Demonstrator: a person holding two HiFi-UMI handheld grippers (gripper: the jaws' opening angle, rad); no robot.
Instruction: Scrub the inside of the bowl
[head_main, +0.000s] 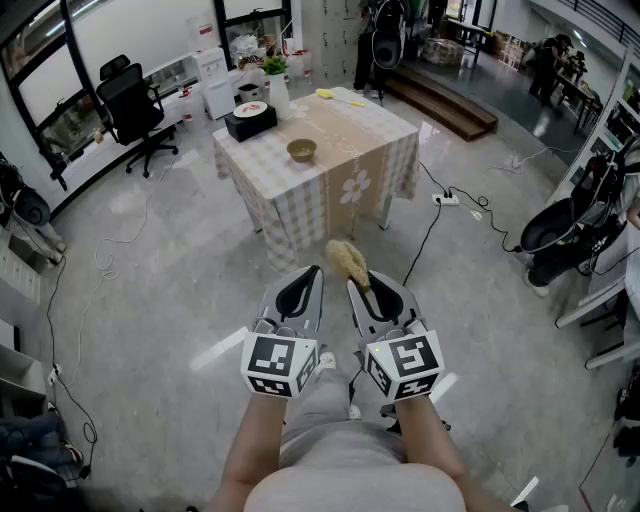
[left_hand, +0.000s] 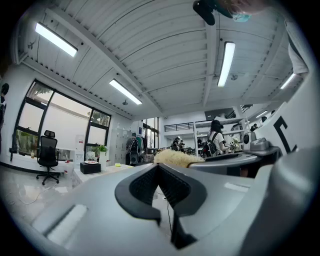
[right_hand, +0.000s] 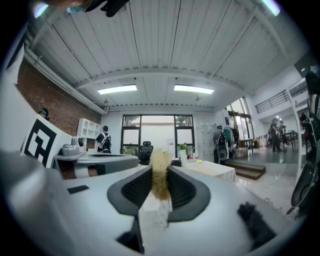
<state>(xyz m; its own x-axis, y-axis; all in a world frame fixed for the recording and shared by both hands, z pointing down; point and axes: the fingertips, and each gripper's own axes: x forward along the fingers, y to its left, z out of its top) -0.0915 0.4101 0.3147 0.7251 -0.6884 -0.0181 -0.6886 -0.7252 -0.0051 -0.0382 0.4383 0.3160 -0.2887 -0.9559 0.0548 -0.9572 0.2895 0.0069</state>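
Two grippers are held low over the floor (head_main: 150, 300) in the head view, side by side at six o'clock, both aimed toward twelve o'clock. The left gripper (head_main: 314, 272) has its fingers (left_hand: 145, 187) pressed together with nothing between them; its own view shows the dark pads meeting at the tip. The right gripper (head_main: 356, 285) has its fingers (right_hand: 135, 189) clamped on a straw-coloured scrubber (head_main: 347, 261); in the right gripper view the bristly tuft (right_hand: 160, 162) stands upright between the pads and sticks out past the tips.

The bowl (head_main: 301, 150), brown and upright, sits on the desk (head_main: 345, 185) at twelve o'clock from the grippers, well apart from them; it stands near the middle of the checked cloth, with bare cloth all round it. At ten o'clock from the bowl a black box (head_main: 250, 123) carries a white plate (head_main: 249, 108); just beside it, toward one o'clock, stands a white vase (head_main: 278, 92) with green leaves. A yellow item (head_main: 326, 94) lies at the desk's far edge, at one o'clock from the bowl; what it is cannot be told. A black office chair (head_main: 130, 100) stands on the floor at nine o'clock from the desk.
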